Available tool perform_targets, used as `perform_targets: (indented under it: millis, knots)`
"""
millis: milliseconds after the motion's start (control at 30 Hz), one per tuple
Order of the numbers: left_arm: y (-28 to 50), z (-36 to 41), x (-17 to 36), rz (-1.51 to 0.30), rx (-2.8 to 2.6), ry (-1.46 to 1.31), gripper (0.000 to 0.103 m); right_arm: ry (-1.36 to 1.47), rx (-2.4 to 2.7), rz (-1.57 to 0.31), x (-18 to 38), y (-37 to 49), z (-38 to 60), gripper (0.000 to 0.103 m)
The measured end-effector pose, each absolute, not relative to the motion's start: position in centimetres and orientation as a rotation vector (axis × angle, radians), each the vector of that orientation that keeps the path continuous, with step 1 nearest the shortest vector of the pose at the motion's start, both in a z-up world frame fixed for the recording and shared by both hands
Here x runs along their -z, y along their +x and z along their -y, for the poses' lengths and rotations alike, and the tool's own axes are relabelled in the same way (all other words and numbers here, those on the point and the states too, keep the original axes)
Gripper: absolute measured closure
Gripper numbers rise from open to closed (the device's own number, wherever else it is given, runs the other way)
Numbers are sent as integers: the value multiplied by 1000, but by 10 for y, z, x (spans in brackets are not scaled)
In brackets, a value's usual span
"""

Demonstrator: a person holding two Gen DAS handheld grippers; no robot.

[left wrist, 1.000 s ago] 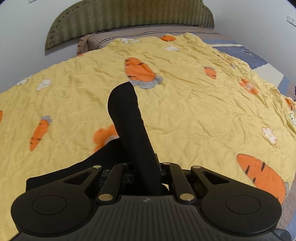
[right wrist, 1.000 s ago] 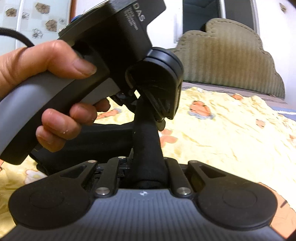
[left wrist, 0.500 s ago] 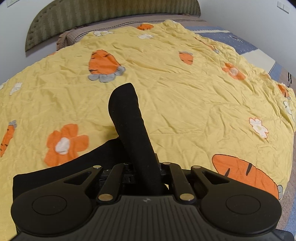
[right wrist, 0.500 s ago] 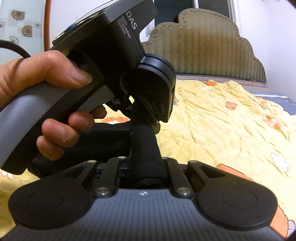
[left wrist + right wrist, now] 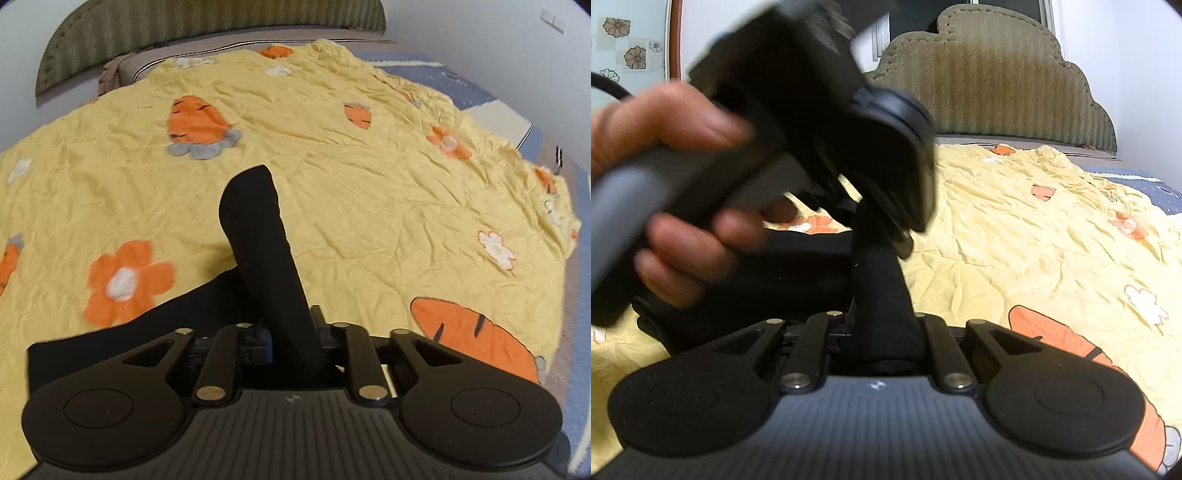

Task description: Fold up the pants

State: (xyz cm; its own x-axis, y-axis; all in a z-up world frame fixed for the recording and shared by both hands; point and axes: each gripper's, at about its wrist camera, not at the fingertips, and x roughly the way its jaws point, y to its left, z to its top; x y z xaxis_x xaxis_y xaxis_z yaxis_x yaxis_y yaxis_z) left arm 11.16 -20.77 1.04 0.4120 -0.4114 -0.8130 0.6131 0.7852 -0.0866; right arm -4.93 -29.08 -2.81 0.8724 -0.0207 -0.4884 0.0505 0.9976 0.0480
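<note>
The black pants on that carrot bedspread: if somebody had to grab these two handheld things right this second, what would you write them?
Left gripper: shut on the black pants, cloth bunched between its fingers.
Right gripper: also shut on the pants, right next to the left gripper, which the person's hand holds in the right wrist view.
Pants: pinched parts lifted; the rest trails left onto the yellow bedspread.
Done: both grips taken.
Left: probably carry the held parts over, lay them down, smooth and release. How many folds are finished cannot be told.
</note>
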Motion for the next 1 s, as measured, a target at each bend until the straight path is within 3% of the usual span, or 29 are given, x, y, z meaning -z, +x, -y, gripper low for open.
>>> perform_targets:
  millis: [33,100,167,200,467,733,900,1000]
  knots:
    - [111,194,-15,-932,651,216,74,60,34,-508,28,-49,292,92]
    - [109,168,-28,-898,648,172,53,64,34,-513,28,-49,292,92]
    - [106,140,-41,-849,629,131,40,61,39,-524,30,-47,290,92]
    - [104,126,-47,-819,606,125,38,63,43,-530,31,-45,291,92]
    - [100,38,-52,-753,439,93,38,211,54,-562,33,-43,311,92]
    - [106,-32,-9,-899,400,-95,38,432,46,-586,54,-42,344,89]
    - [100,-52,13,-959,410,-181,38,406,93,-597,56,-46,351,64]
    - [99,-58,17,-965,401,-205,38,122,263,-497,31,-63,323,61]
